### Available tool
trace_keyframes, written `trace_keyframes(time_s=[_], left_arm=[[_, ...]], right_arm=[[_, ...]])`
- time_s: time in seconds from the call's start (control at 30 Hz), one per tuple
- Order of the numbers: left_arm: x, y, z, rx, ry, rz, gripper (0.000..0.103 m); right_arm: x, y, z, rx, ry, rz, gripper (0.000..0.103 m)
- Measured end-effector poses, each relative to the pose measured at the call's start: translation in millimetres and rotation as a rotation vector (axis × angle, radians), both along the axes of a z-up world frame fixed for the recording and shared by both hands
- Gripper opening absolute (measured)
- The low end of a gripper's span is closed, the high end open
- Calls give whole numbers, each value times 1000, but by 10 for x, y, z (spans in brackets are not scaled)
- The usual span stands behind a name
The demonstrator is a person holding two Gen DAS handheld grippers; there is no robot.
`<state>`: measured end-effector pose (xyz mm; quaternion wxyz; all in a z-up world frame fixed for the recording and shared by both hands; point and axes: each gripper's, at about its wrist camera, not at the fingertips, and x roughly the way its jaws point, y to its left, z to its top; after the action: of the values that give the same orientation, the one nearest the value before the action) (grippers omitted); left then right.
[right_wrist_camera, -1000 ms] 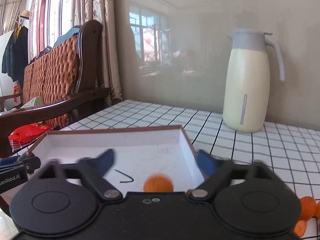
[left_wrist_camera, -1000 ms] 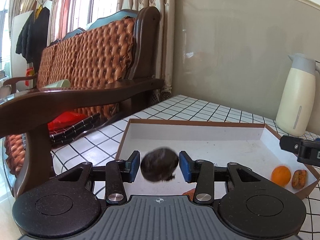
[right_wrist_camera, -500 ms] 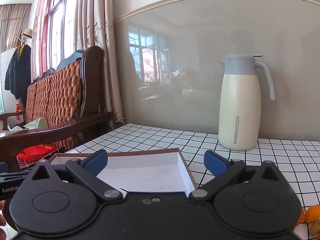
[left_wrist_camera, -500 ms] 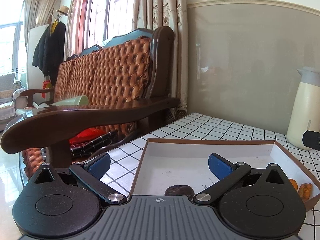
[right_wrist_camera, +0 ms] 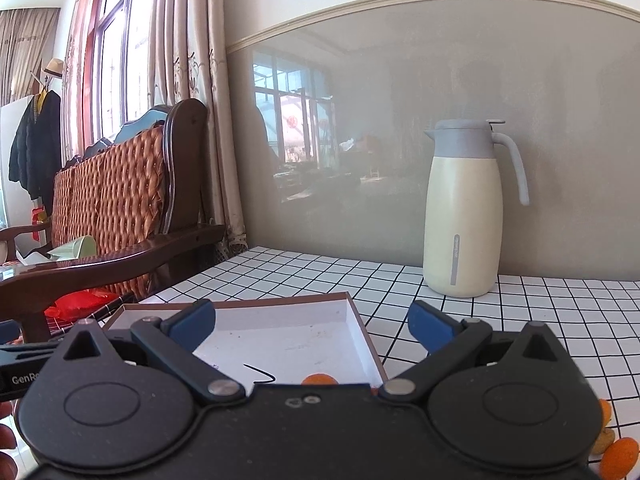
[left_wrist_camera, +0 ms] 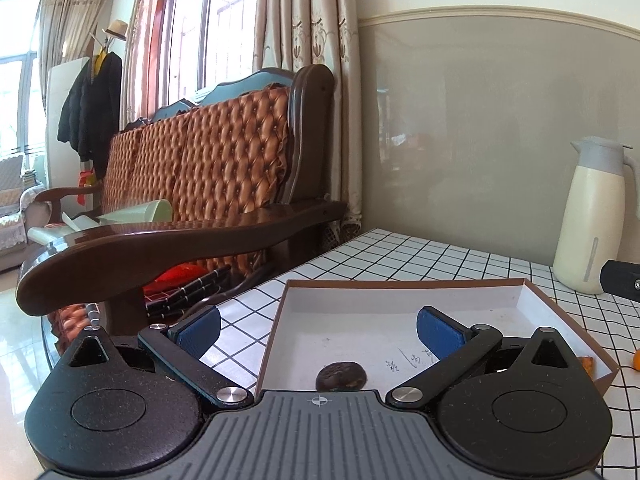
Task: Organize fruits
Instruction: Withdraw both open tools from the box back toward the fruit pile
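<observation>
A shallow white box with a brown rim (left_wrist_camera: 404, 283) lies on the checked table; it also shows in the right wrist view (right_wrist_camera: 240, 306). A dark round fruit (left_wrist_camera: 341, 376) lies inside it near the front. My left gripper (left_wrist_camera: 318, 330) is open and empty above it. An orange fruit (right_wrist_camera: 319, 379) lies in the box's near right corner. My right gripper (right_wrist_camera: 310, 326) is open and empty over that corner. More orange fruits (right_wrist_camera: 619, 454) lie on the table at lower right.
A cream thermos jug (right_wrist_camera: 464, 212) stands by the grey wall at the back. A wooden sofa with a tufted brown back (left_wrist_camera: 208, 168) stands left of the table, its armrest (left_wrist_camera: 172, 244) close to the box. The right gripper's tip (left_wrist_camera: 622, 280) shows at right.
My left gripper opened and let the dark fruit fall into the box, then drew back and up. My right gripper also drew back and rose, staying open.
</observation>
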<state>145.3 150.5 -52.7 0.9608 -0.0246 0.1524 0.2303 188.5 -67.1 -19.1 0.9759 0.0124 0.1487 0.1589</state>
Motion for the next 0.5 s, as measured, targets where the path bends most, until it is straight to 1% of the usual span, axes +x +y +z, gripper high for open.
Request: trace_keyframes(time_s=[0.27, 0.5], left_arm=[[-191, -275, 119, 14, -17, -81, 103], [-259, -576, 47, 9, -7, -186, 103]], right_arm=[[-312, -282, 45, -17, -14, -41, 97], [-560, -653, -38, -10, -3, -83, 97]])
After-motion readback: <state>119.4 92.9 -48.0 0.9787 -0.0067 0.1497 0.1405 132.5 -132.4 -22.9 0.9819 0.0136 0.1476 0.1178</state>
